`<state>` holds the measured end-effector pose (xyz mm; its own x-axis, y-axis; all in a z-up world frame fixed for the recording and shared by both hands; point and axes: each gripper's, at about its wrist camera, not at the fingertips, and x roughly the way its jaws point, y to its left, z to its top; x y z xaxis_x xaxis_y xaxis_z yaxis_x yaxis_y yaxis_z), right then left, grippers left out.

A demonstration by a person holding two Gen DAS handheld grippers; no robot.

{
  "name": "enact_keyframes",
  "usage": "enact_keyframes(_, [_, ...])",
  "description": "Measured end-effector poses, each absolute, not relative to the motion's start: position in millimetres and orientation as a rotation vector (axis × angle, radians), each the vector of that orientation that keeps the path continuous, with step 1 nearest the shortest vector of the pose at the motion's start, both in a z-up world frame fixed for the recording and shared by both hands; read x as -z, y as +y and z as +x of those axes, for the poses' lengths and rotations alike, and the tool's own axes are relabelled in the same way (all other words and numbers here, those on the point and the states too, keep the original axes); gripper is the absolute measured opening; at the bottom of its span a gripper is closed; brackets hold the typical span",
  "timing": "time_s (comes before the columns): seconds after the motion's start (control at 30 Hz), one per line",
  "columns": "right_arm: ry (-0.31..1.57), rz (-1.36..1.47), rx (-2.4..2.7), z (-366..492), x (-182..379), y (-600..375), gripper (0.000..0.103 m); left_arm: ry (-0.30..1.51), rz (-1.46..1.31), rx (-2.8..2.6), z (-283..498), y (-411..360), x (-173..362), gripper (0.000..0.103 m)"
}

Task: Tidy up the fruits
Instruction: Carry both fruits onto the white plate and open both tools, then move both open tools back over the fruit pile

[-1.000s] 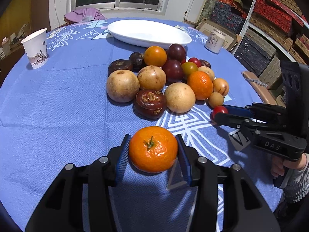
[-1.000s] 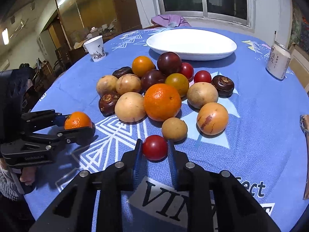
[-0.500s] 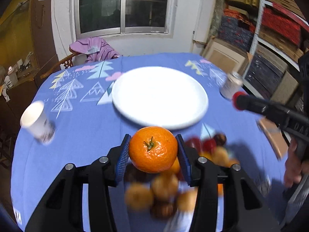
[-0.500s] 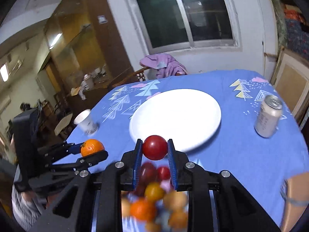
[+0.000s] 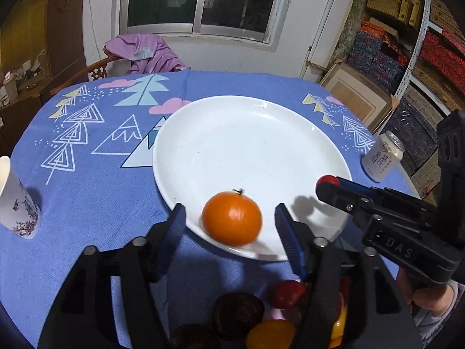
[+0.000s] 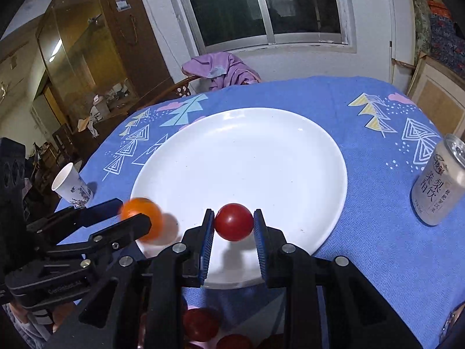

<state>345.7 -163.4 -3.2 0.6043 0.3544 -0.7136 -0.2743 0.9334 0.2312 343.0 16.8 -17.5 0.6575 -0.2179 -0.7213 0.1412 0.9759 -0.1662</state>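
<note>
Left wrist view: the left gripper [image 5: 229,226] has just been opening its jaws, and its blue pads stand clear of the orange [image 5: 232,218], which sits blurred between them over the near rim of the white plate [image 5: 250,145]. Right wrist view: the right gripper [image 6: 234,224] is clamped on a red tomato [image 6: 234,222] above the plate's near edge. A paper cup [image 5: 16,200] and a can [image 6: 438,186] stand on the blue tablecloth [image 5: 87,203] either side of the plate.
</note>
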Motion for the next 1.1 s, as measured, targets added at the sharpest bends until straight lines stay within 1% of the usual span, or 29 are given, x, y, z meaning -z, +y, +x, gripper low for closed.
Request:
enact_keyframes(0.1, [0.851, 0.11, -0.361, 347, 5, -164, 0.029, 0.83, -0.103, 0.224, 343, 18, 18, 0.066])
enact_keyframes(0.17, [0.848, 0.114, -0.36, 345, 3, -165, 0.03, 0.822, -0.115, 0.225, 342, 21, 15, 0.07])
enact_keyframes(0.4, [0.788, 0.117, -0.388, 320, -27, -163, 0.039, 0.785, -0.166, 0.216, 330, 33, -7, 0.071])
enact_keyframes(0.47, [0.761, 0.114, -0.4, 305, -39, -164, 0.045, 0.766, -0.162, 0.207, 322, 35, -18, 0.072])
enact_keyframes(0.53, [0.73, 0.104, -0.412, 288, -49, -165, 0.053, 0.74, -0.147, 0.193, 304, 38, -30, 0.076])
enact_keyframes(0.6, [0.695, 0.101, -0.431, 266, -60, -168, 0.057, 0.718, -0.13, 0.176, 286, 43, -36, 0.084])
enact_keyframes(0.63, [0.686, 0.105, -0.435, 259, -63, -169, 0.06, 0.712, -0.118, 0.165, 277, 44, -37, 0.084])
enact_keyframes(0.73, [0.66, 0.109, -0.445, 232, -66, -177, 0.066, 0.707, -0.095, 0.147, 243, 53, -29, 0.086])
enact_keyframes(0.83, [0.63, 0.1, -0.415, 209, -62, -190, 0.071, 0.725, -0.093, 0.122, 221, 59, -13, 0.086])
enact_keyframes(0.93, [0.623, 0.124, -0.397, 197, -56, -207, 0.072, 0.755, -0.094, 0.124, 212, 56, 2, 0.086])
enact_keyframes(1.1, [0.661, 0.228, -0.393, 206, -49, -227, 0.072, 0.769, -0.007, 0.139, 213, 26, 15, 0.086])
